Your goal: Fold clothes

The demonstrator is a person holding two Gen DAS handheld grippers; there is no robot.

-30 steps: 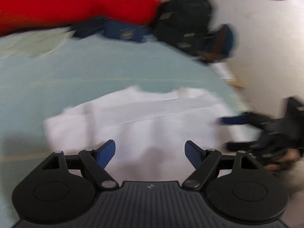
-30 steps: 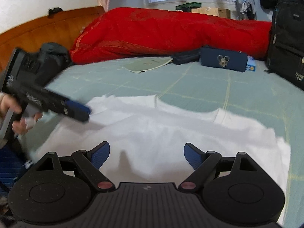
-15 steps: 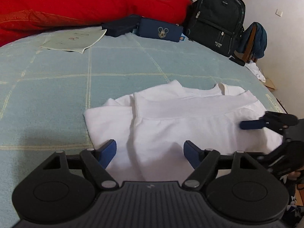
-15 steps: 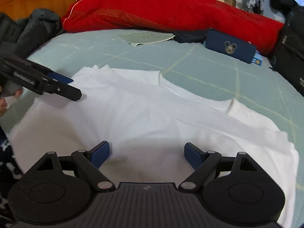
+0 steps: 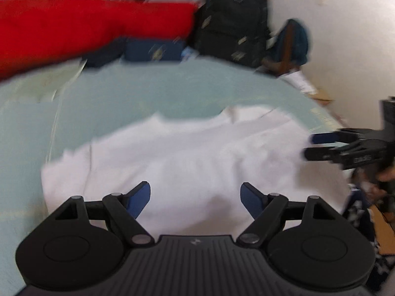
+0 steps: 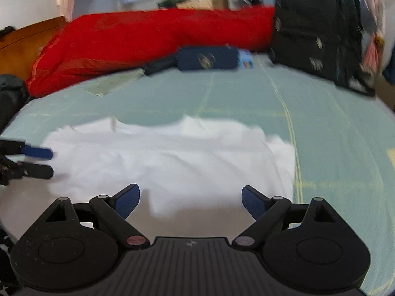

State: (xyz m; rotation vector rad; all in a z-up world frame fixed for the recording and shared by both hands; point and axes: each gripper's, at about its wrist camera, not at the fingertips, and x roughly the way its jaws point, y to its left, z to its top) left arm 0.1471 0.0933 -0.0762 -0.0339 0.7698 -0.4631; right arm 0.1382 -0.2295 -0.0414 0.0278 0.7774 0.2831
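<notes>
Both tools, left tool (image 5: 195, 194) and right tool (image 6: 190, 198), hang spread and empty over the white shirt (image 6: 158, 153) lying ahead on the bed (image 6: 333, 128); a shallow pinch risks catching one layer only, skewing the fold.

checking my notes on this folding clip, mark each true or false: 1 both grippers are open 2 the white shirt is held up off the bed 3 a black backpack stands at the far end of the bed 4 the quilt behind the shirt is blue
1. True: the left gripper and the right gripper are both open, nothing between the jaws.
2. False: the white shirt lies on the bed.
3. True: the black backpack stands there.
4. False: the quilt is red.
</notes>
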